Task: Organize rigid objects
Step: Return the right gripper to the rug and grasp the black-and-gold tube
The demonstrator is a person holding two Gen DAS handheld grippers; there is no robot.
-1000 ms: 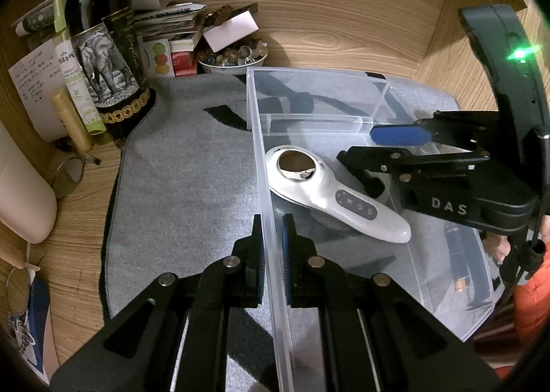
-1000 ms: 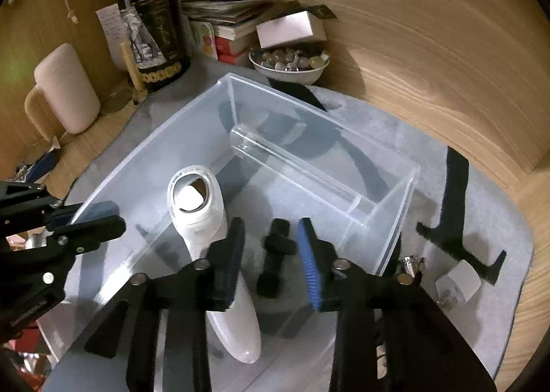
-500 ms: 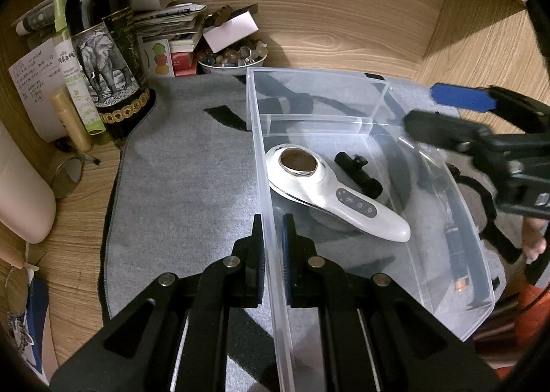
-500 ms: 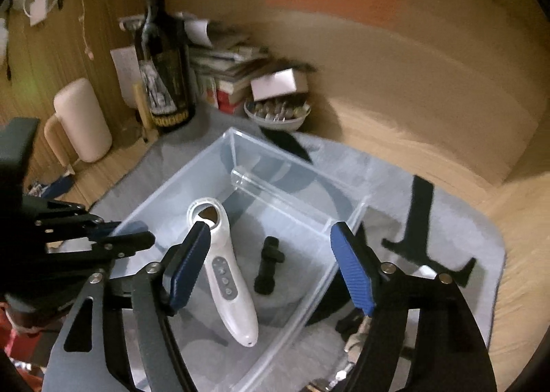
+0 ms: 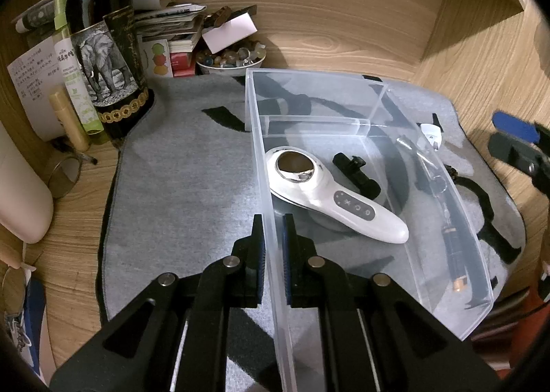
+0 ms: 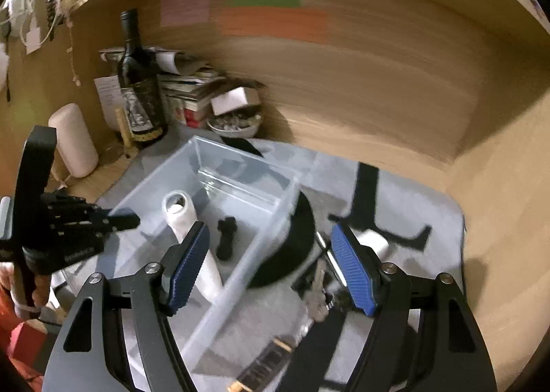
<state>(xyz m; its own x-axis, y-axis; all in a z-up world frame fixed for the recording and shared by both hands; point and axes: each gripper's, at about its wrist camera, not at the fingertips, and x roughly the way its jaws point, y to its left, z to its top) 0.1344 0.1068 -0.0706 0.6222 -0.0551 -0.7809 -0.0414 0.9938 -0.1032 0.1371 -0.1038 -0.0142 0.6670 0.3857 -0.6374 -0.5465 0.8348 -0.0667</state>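
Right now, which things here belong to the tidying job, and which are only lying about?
For the job:
- clear plastic bin, its wall clamped by the left tool
- white handheld device inside it
- small black part inside it
- keys on the mat
- open right tool

Lying about:
- wine bottle
- bowl of stones
- stack of books

Wine bottle (image 5: 103, 58), bead bowl (image 5: 231, 60)

Bottle label (image 5: 103, 65): elephant drawing; gold script on the dark band beside it, too small to read.
White device (image 5: 330, 196), at 3 o'clock from the bottle: grey panel with a star and two round button symbols.
Paper sheet (image 5: 29, 79), at the bottle's 9 o'clock: printed lines, possibly Chinese, illegible.
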